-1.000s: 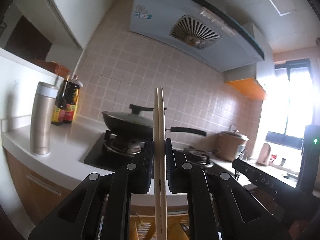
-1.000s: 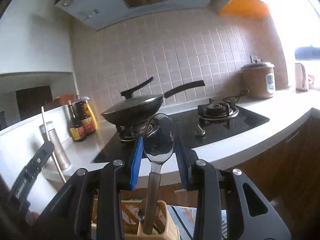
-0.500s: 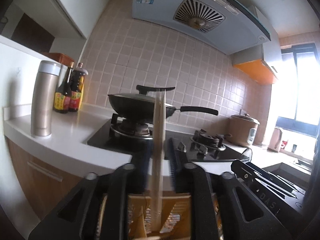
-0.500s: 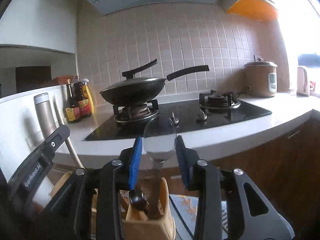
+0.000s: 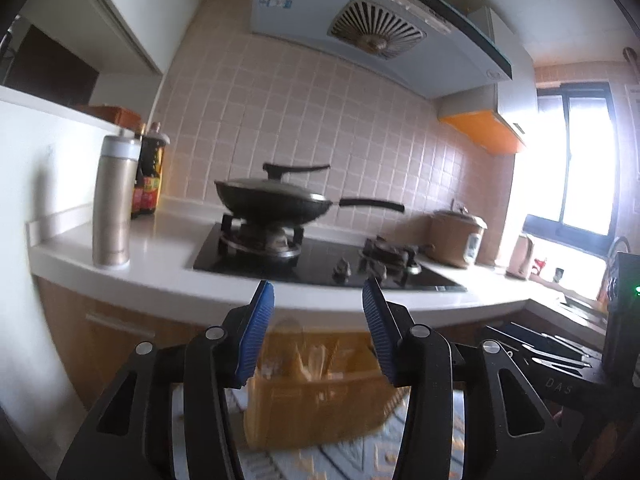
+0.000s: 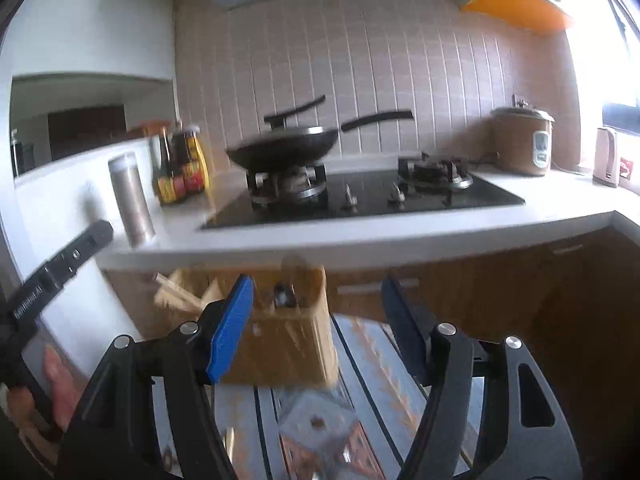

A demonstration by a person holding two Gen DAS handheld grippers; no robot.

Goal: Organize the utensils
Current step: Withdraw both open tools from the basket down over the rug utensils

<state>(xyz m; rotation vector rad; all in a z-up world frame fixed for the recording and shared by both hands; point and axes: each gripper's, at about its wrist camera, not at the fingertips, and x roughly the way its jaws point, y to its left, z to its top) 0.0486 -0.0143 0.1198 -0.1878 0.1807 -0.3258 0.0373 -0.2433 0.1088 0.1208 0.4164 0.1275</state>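
My left claw [image 5: 318, 336] stands wide, blue ribbed pads spread and nothing between them. My right claw [image 6: 316, 316] is just as wide and just as empty.

Just beyond and below both sets of pads sits the tan woven-look utensil holder [image 5: 320, 408], standing on a patterned grey-and-orange mat [image 6: 360, 360]. From the left wrist view it fills the gap between my pads, slightly low of centre. From the right wrist view the same holder [image 6: 288, 344] lies left of centre, closer to the left pad than the right.

Inside it, pale wooden chopsticks [image 6: 176, 300] lean out of the left compartment, their long axes tilted up and to the left. A metal spoon [image 6: 290, 276] stands nearly upright in the right compartment, bowl uppermost. In the left view the contents are too blurred to sort.

I judge that both pieces are seated and that the next move is to pull back and look for whatever is left to sort. If either piece needs straightening, the left claw is the better lined up on the holder, and it would have to come down along those near-vertical handles, not across them.

Further off runs the white tabletop [image 5: 160, 264] with a black glass hob [image 6: 360, 196], a lidded dark wok [image 5: 272, 200], a champagne-coloured steel flask [image 5: 114, 200] and dark sauce bottles [image 6: 180, 172] against the pink tiles.
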